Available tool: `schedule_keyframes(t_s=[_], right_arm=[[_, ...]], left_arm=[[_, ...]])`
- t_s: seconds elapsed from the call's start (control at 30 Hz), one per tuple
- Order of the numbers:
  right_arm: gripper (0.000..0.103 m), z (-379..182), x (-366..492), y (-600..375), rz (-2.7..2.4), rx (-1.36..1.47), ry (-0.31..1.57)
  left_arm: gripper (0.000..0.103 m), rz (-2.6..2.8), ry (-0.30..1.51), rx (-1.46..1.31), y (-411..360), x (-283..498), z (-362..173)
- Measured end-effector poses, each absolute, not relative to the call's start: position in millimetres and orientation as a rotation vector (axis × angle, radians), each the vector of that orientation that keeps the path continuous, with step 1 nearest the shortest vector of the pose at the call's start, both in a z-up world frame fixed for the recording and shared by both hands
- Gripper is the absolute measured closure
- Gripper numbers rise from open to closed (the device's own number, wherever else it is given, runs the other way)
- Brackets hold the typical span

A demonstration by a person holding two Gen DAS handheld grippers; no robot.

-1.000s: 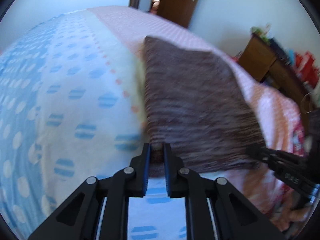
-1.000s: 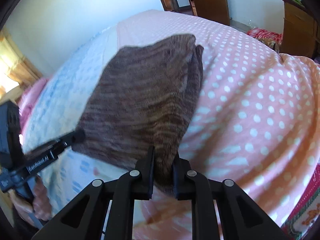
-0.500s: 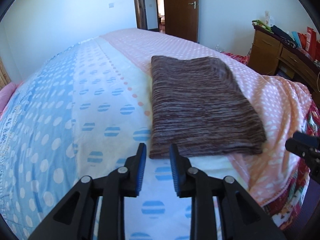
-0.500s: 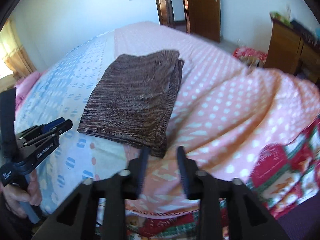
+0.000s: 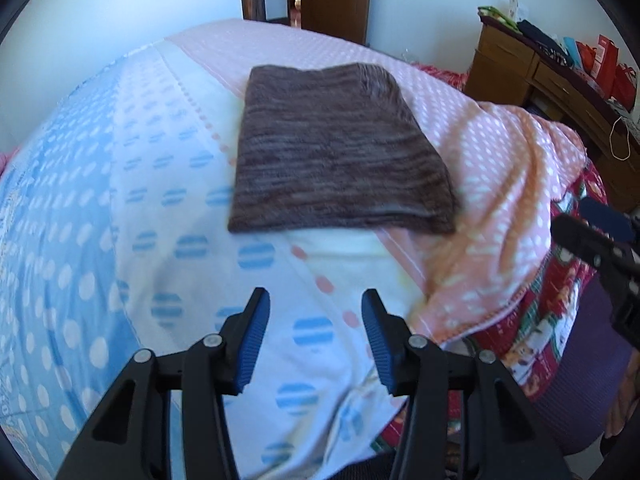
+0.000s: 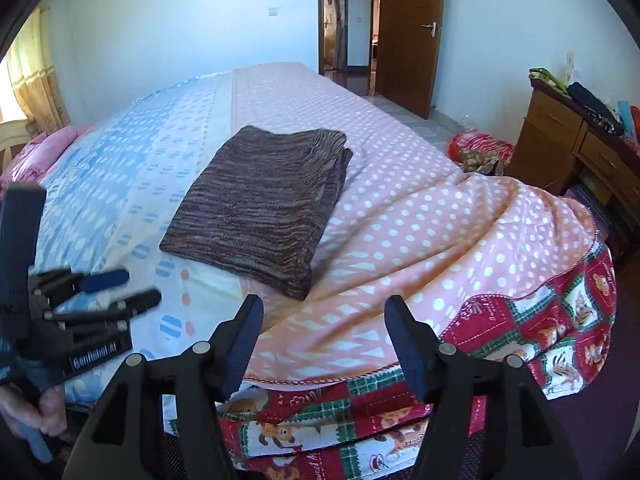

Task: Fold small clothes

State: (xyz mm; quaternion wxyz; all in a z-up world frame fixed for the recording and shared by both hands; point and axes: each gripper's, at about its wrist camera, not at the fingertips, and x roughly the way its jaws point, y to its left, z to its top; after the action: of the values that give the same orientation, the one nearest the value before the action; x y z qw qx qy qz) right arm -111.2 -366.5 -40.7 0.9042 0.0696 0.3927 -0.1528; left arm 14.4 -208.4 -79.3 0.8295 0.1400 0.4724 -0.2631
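A folded brown knit garment (image 6: pixel 260 204) lies flat on the bed (image 6: pixel 420 216), ahead of both pairs of fingers and touched by neither. The left gripper (image 5: pixel 316 336) and right gripper (image 6: pixel 324 334) hover above the bed's near edge, their jaws opening with nothing between them.

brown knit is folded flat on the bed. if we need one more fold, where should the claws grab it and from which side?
Probably the two near corners of the brown knit, coming from the bed's foot edge. It lies flat, with its near edge closest to both claws and bare bedding in front. The stacked layers show open along its right side, so pinch every layer there. The left claw and right claw are opening, with nothing between them.
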Motion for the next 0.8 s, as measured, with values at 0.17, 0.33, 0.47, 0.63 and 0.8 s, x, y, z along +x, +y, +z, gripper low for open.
schedule_keyframes(t_s=[0.17, 0.33, 0.47, 0.63, 0.8], right_arm=[[0.039, -25, -117, -360, -0.329, 0.127, 0.741], [0.039, -3, -123, -345, -0.321, 0.100, 0.627], [0.038, 12, -129, -332, -0.329, 0.049, 0.552], [0.028, 36, -137, -323, -0.332, 0.053, 0.445], [0.025, 56, -145, -315, -0.346, 0.048, 0.337]], left_arm=[[0.051, -0.526, 0.850, 0.285, -202, -4, -49], [0.015, -0.449, 0.579, 0.225, -183, -26, -5], [0.000, -0.404, 0.420, 0.177, -168, -41, 20], [0.000, -0.395, 0.341, 0.152, -158, -45, 40], [0.000, -0.376, 0.311, 0.147, -157, -46, 50]])
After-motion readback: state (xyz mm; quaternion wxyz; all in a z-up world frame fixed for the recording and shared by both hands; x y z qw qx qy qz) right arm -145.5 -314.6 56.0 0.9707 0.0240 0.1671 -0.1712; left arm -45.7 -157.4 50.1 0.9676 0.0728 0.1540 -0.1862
